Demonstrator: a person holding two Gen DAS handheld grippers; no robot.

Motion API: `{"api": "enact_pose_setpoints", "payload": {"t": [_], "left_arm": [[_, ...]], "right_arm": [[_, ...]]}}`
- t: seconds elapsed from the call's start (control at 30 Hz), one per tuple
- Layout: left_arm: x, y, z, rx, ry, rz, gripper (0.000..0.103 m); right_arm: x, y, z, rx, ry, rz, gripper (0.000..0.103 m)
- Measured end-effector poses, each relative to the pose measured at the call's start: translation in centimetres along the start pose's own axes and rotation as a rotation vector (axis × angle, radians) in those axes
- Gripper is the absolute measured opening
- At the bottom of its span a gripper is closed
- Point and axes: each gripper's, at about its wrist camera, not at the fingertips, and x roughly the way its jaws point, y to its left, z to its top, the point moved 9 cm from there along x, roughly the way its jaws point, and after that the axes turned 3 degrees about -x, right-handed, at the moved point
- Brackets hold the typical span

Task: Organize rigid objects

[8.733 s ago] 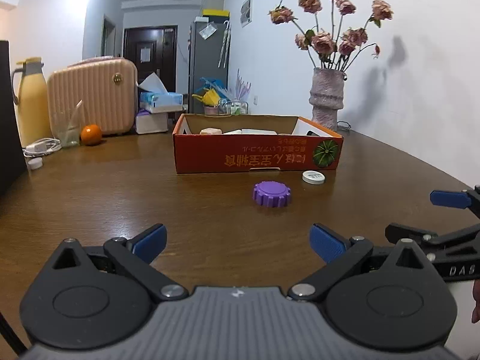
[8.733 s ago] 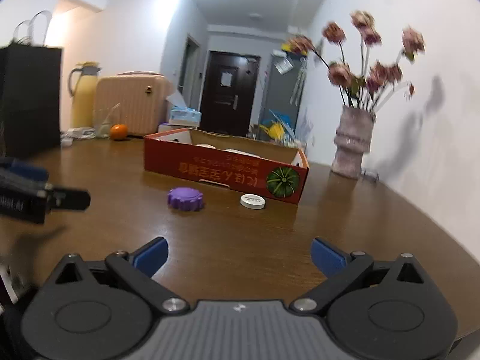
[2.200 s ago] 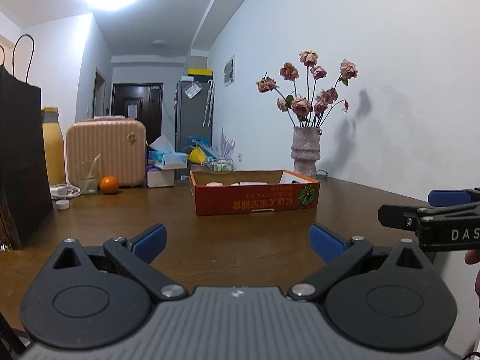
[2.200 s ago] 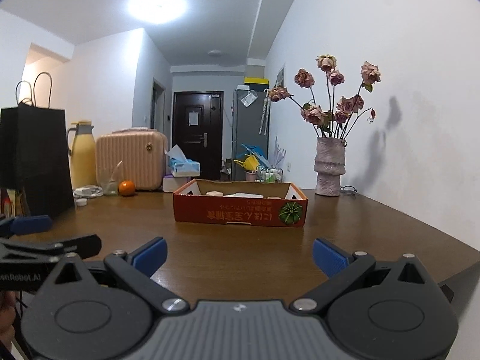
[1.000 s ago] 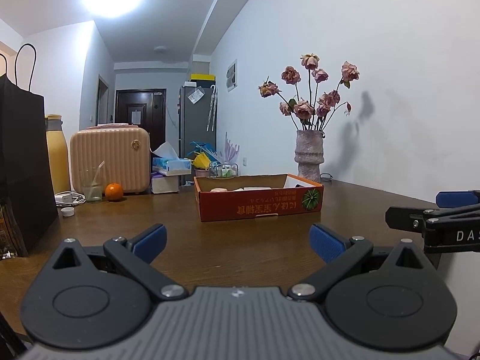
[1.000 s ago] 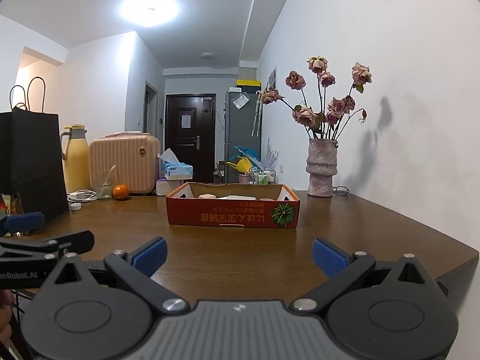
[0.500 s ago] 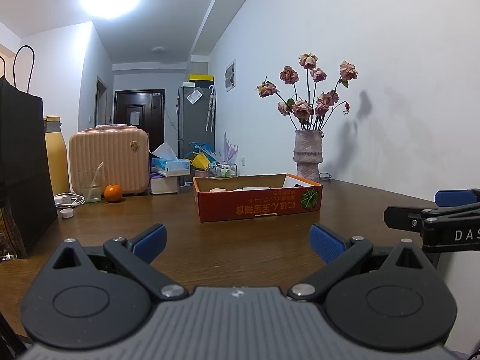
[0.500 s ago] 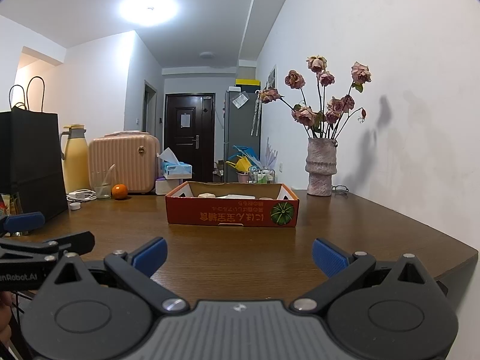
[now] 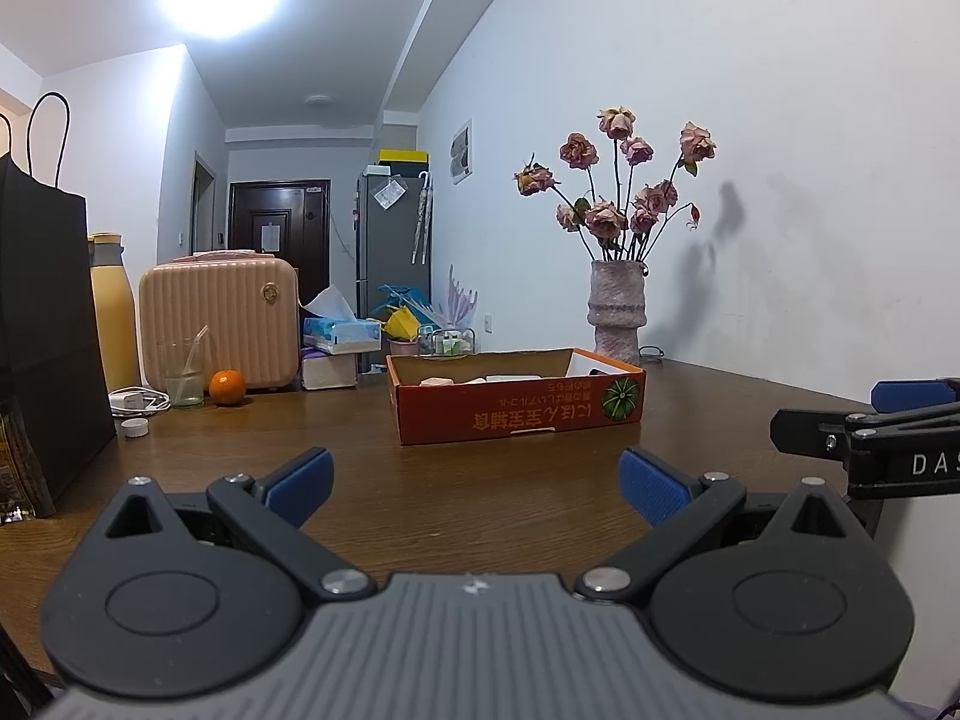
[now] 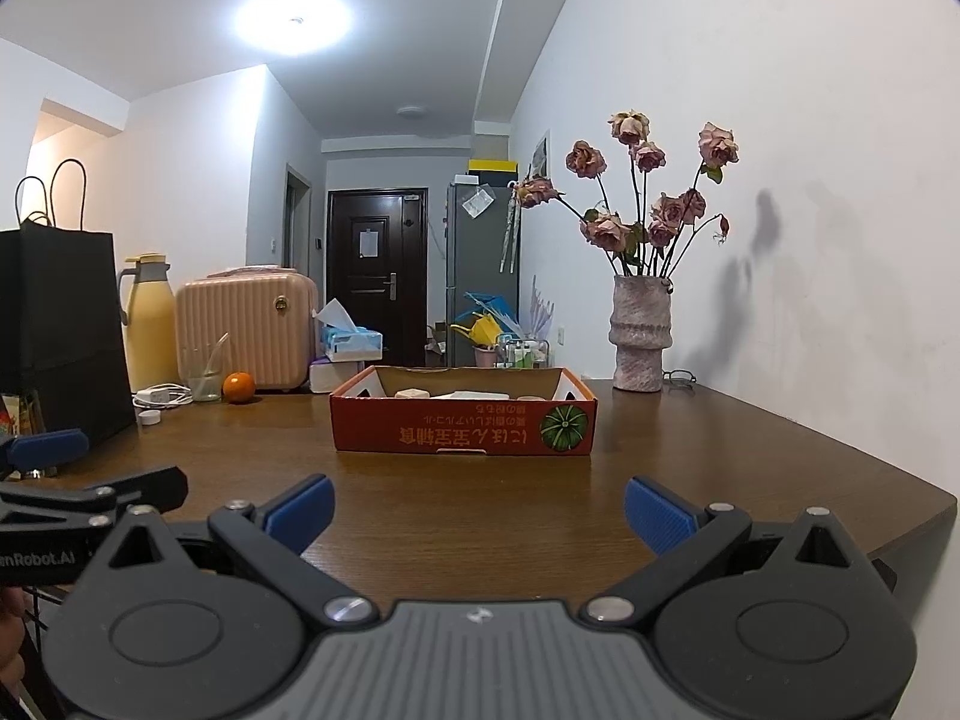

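1. Two wrist views look low across a brown wooden counter (image 9: 480, 480) toward a far wall and a hallway.
2. The left tongs (image 9: 474, 474) fill the bottom of the left view. Their blue pads are spread wide apart and grasp nothing; they hover near the counter's front edge.
3. The right tongs (image 10: 477, 504) fill the bottom of the right view, likewise released and empty. Each pair also shows at the edge of the other's view, so the two sit side by side.
4. The task's thing, a shallow red box (image 10: 463, 426), sits at frame centre in both views, well apart from both tongs. Pale items lie inside it; only their tops clear the rim, so I cannot tell what they are.
5. No loose object shows on the bare counter between tongs and box, so the sorting looks finished or nearly so. Judging by the empty, pulled-back tongs, this is a rest pose.
6. Left of frame stand a black bag (image 9: 42, 348), a yellow jug (image 10: 147, 324), a pink case (image 9: 219, 324), a glass (image 9: 180, 375), an orange (image 9: 227, 387) and a small white cap (image 9: 135, 427).
7. Right of the box, a vase (image 10: 639, 336) of dried roses stands by the wall, out of the working path.
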Motion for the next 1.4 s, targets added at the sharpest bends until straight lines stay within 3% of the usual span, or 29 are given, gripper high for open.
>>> {"api": "enact_pose_setpoints", "payload": {"t": [1.4], "left_arm": [[-0.29,-0.40,0.28,0.020,-0.025,-0.007,0.103]], "right_arm": [[-0.08,-0.27,-0.25,0.006,0.003,-0.010,0.103]]}}
